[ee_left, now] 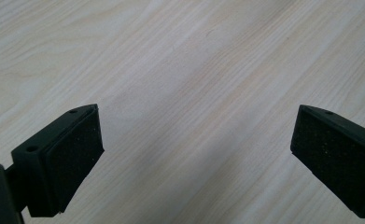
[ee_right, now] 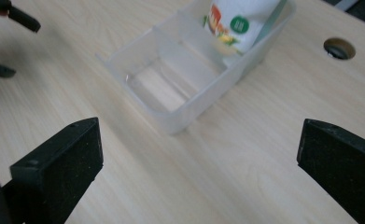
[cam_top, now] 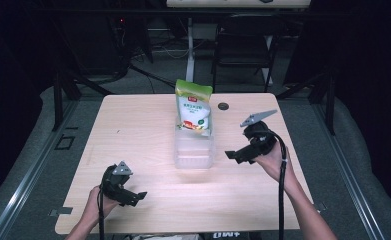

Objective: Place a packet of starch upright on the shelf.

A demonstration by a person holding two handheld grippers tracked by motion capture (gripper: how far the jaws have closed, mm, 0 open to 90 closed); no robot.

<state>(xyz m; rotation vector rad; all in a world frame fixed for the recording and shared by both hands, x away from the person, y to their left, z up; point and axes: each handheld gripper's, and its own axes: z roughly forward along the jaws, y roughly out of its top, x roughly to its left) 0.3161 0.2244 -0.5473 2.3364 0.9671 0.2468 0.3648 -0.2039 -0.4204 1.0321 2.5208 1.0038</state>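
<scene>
From the high view, the right gripper (cam_top: 233, 154) is held just above the table (cam_top: 133, 125), its tips pointing at the clear plastic bin (cam_top: 194, 150) and stopping just short of the bin's near right wall. A green-and-white pouch (cam_top: 194, 106) stands upright in the bin's far compartment, beyond the gripper; the nearer compartments look empty, though the clear walls are hard to read against the wood. The left gripper (cam_top: 135, 197) sits low near the table's near edge, well apart from the bin, which lies ahead of it and off to its right. A small dark hole (cam_top: 223, 106) in the tabletop lies beyond the right gripper. Both forearms are cut off by the bottom edge.

In the left gripper view, the left gripper (ee_left: 196, 140) has its jaws spread wide with bare wood grain between them (nothing is held).

In the right gripper view, the right gripper (ee_right: 199, 149) is likewise spread wide and empty. The bin (ee_right: 189, 109) lies straight ahead between the jaws, one corner turned toward them, its dividers faint. The pouch (ee_right: 236, 23) is in the farthest compartment, its top cut off by the frame and its print blurred. The hole (ee_right: 339, 48) shows ahead to the right, and the other gripper's dark tips (ee_right: 12, 42) sit at the far upper left, partly cropped.
</scene>
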